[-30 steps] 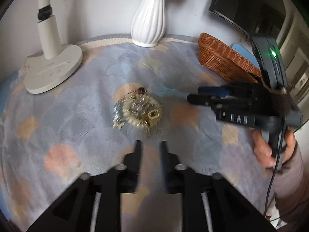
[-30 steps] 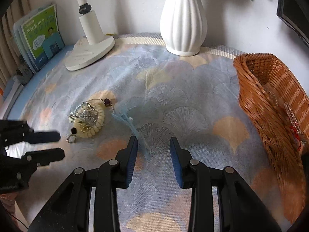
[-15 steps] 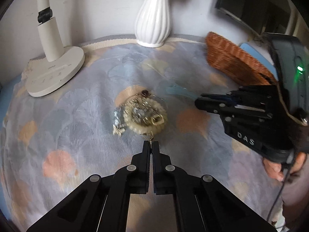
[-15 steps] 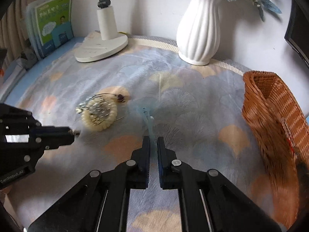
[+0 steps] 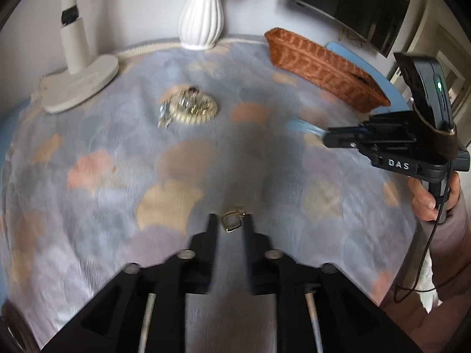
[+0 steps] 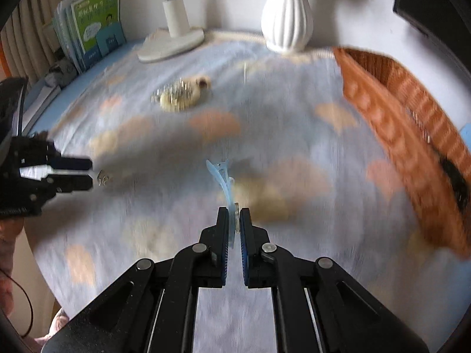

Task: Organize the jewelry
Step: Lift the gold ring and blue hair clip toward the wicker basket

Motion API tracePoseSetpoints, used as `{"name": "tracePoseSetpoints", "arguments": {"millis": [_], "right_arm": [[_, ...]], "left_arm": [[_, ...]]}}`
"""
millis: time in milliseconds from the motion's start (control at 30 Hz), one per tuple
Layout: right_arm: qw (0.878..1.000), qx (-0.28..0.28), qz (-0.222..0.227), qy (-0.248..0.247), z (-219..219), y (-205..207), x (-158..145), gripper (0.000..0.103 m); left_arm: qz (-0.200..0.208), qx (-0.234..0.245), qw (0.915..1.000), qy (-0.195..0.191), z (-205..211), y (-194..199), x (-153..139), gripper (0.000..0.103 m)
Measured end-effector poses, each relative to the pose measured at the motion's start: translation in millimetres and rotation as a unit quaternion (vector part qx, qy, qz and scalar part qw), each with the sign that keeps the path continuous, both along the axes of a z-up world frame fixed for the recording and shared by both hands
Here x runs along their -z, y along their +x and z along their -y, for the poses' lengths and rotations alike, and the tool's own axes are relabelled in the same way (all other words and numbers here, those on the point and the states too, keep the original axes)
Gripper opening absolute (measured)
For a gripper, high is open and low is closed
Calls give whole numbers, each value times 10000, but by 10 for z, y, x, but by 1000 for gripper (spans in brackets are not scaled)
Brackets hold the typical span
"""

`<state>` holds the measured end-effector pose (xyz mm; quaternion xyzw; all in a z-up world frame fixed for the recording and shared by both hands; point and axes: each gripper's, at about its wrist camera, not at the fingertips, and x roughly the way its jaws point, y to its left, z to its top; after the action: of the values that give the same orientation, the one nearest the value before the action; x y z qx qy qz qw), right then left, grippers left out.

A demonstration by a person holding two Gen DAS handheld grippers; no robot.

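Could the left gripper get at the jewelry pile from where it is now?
Probably not yet. The way over the cloth to the jewelry pile looks free, but the left gripper has a small gold-framed piece between its parted fingertips, whether gripped or loose is unclear.

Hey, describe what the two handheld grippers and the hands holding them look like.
Both grippers are matte black with silver pivot bolts. The right gripper has blue ribbed pads; its body reads "DAS" in white, carries a strapped black box with a green light, and trails a thin black cable. The left gripper has plain black jaws. The right hand is bare, with a brownish sleeve.
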<state>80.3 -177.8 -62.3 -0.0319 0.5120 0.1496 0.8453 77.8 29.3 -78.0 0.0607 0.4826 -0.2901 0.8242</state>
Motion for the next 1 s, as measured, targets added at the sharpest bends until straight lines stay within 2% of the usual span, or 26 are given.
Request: {"name": "tracePoseSetpoints", "arguments": {"millis": [67,133,167,200,267,433,600,700,1000], "right_arm": [[10000,39,-35,70,45,-66,11,12],[9999,62,-6,154,93,-136,-11,20],[9998,70,27,169,112,-173,-27,29],[9998,92,86,180,138,-207,-49,33],[9995,84,198,213,183,-266,-98,35],[9996,-58,265,71,163,-293,-129,37],[9993,-209,294,-124,39,-133,-66,37],[9996,-201,162,-82,18,-41,33,37],[9992,-161,320,-167,-53,-46,36,37]], "left_arm": [[10,31,10000,27,-31,-46,19,32],[21,34,10000,72,-32,-78,26,32],[41,54,9999,104,-24,-88,32,32],[62,66,9999,120,-16,-103,32,32],[119,71,9998,142,24,-112,33,32],[359,32,9989,309,156,-59,47,32],[590,313,9957,638,300,-50,66,32],[585,434,9950,681,275,-68,56,32],[691,572,9936,686,312,-11,54,32]]}}
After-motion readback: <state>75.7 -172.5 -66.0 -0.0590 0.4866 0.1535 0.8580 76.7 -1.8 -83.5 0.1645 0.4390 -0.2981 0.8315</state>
